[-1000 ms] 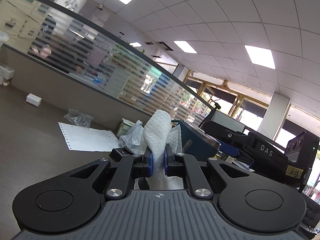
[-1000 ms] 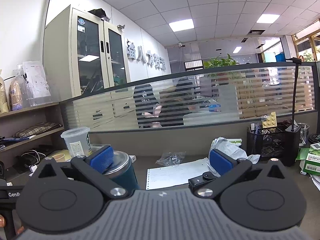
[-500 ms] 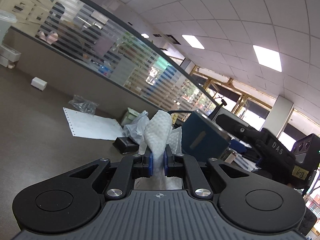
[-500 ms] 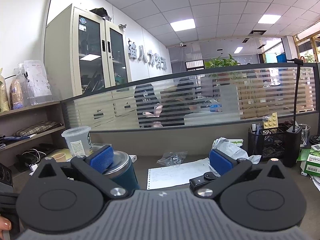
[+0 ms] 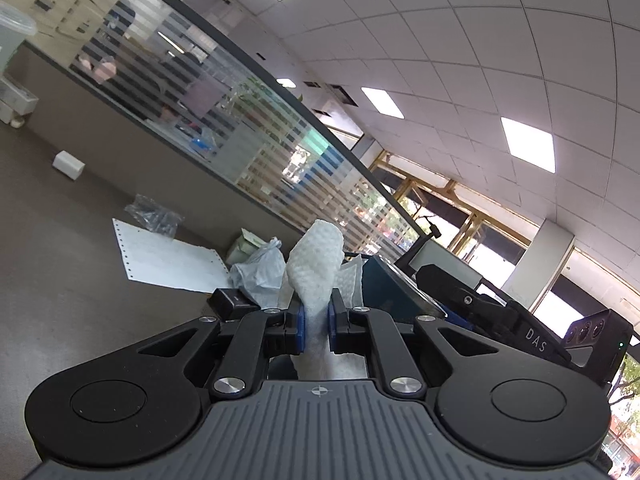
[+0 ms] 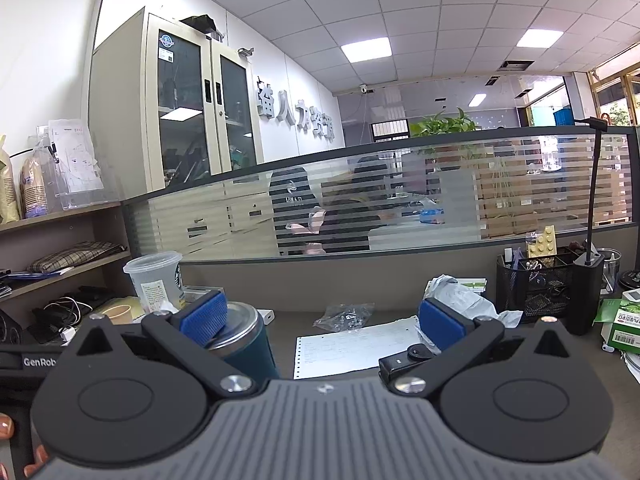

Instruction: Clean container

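My left gripper (image 5: 316, 322) is shut on a white paper towel (image 5: 316, 264) that sticks up between its blue pads. The dark teal cylindrical container (image 5: 390, 288) with a metal rim stands just right of the towel in the left wrist view. In the right wrist view the same container (image 6: 244, 344) stands on the desk behind my left fingertip (image 6: 204, 316). My right gripper (image 6: 320, 320) is open wide and empty, and the container is beside its left finger, not between the jaws. The other gripper's black body (image 5: 520, 328) shows at the right of the left wrist view.
On the brown desk (image 6: 360, 320) lie a printed sheet (image 6: 352, 350), a clear plastic bag (image 6: 346, 316), a crumpled white bag (image 6: 460, 300) and a small black device (image 6: 404, 360). A plastic cup (image 6: 154, 282) stands left. A mesh organiser (image 6: 540, 284) and green box (image 6: 624, 324) stand right.
The left gripper has tilted and shifted, so the desk and partition slope more steeply in its view. The container now sits closer to the towel's right. The right gripper has barely moved.
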The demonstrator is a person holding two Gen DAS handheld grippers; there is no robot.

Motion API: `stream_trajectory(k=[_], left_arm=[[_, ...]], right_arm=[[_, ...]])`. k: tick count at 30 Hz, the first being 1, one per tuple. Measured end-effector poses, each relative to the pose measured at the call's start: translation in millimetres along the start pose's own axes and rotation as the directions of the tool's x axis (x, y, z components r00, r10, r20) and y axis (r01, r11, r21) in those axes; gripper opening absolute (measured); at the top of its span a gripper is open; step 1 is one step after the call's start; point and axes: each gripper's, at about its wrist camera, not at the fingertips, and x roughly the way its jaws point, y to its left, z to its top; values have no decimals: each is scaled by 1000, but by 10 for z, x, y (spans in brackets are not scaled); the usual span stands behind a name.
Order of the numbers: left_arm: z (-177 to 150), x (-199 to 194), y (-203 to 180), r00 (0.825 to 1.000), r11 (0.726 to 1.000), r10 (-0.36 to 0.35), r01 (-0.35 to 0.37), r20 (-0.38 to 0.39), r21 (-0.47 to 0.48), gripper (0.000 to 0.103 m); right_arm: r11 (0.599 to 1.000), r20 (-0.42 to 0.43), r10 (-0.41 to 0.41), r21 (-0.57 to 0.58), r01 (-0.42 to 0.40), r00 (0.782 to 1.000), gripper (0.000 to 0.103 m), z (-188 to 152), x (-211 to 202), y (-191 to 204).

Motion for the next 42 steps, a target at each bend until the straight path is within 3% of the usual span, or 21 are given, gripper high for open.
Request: stream_trajectory(k=[23, 26, 32, 39, 42], left_arm=[[-228, 171, 326, 989, 992, 86, -96, -116, -84, 13], [-203, 141, 315, 992, 993, 72, -82, -108, -88, 12], [-46, -9, 173, 1000, 996, -19, 16, -25, -93, 14], [-115, 87, 267, 998, 992, 21, -28, -57, -124, 14], [-127, 86, 300, 993, 992, 95, -100, -75, -75, 14]], right_arm=[[1000, 7, -5, 3, 5, 1000, 103, -30, -3, -24], [1000, 8, -6, 1, 6, 1000, 103, -33, 4, -23], [1000, 7, -5, 2, 5, 1000, 103, -29, 20, -21], [1000, 6, -7, -1, 7, 1000, 103, -35, 22, -2], [1000, 7, -7, -6, 7, 1000, 103, -33, 23, 9]])
